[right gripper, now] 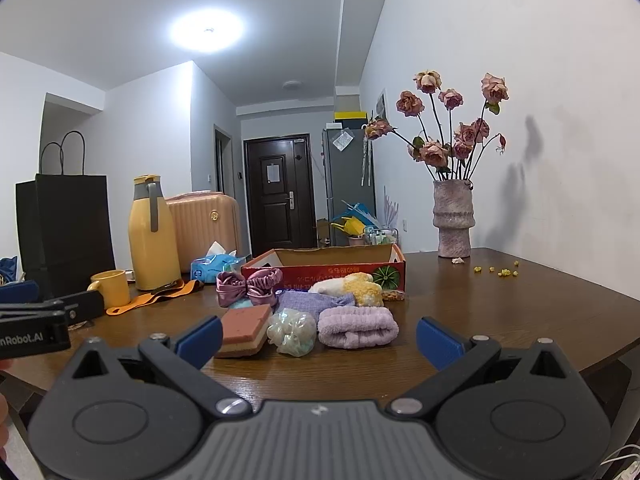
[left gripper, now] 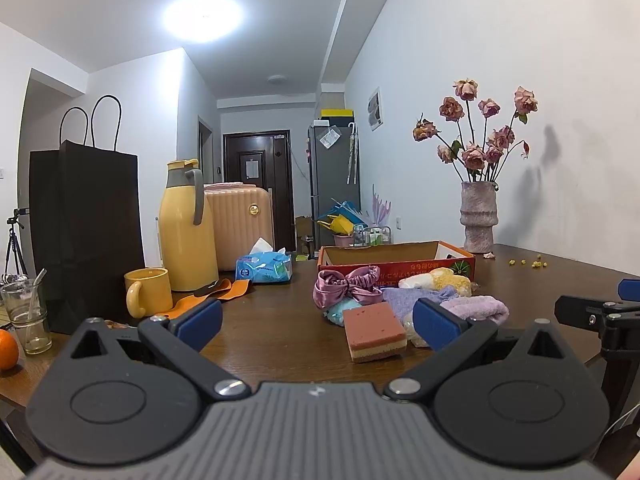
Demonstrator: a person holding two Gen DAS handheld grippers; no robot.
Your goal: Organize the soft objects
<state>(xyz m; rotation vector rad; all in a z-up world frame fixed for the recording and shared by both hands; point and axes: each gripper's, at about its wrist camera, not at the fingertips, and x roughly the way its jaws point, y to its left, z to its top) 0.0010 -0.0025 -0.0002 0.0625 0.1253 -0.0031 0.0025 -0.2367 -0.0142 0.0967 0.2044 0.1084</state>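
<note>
A heap of soft things lies on the brown table in front of an open cardboard box [left gripper: 400, 258] [right gripper: 324, 266]. It holds a pink layered sponge [left gripper: 374, 330] [right gripper: 243, 330], a purple satin scrunchie [left gripper: 348, 286] [right gripper: 248, 286], a rolled lilac towel [left gripper: 478, 306] [right gripper: 358, 326], a crinkly pale bag [right gripper: 292, 330], a mauve cloth [right gripper: 312, 304] and a yellow-white plush [left gripper: 438, 280] [right gripper: 352, 286]. My left gripper [left gripper: 318, 326] stands open just short of the sponge. My right gripper [right gripper: 320, 338] is open too, facing the bag and towel, with nothing held.
A yellow jug [left gripper: 186, 226], yellow mug [left gripper: 146, 290], black paper bag [left gripper: 86, 228], tissue pack [left gripper: 264, 266] and orange strap [left gripper: 216, 294] stand to the left. A vase of dried roses [left gripper: 478, 216] is at the back right. A glass [left gripper: 26, 314] and an orange [left gripper: 7, 349] are at the near left.
</note>
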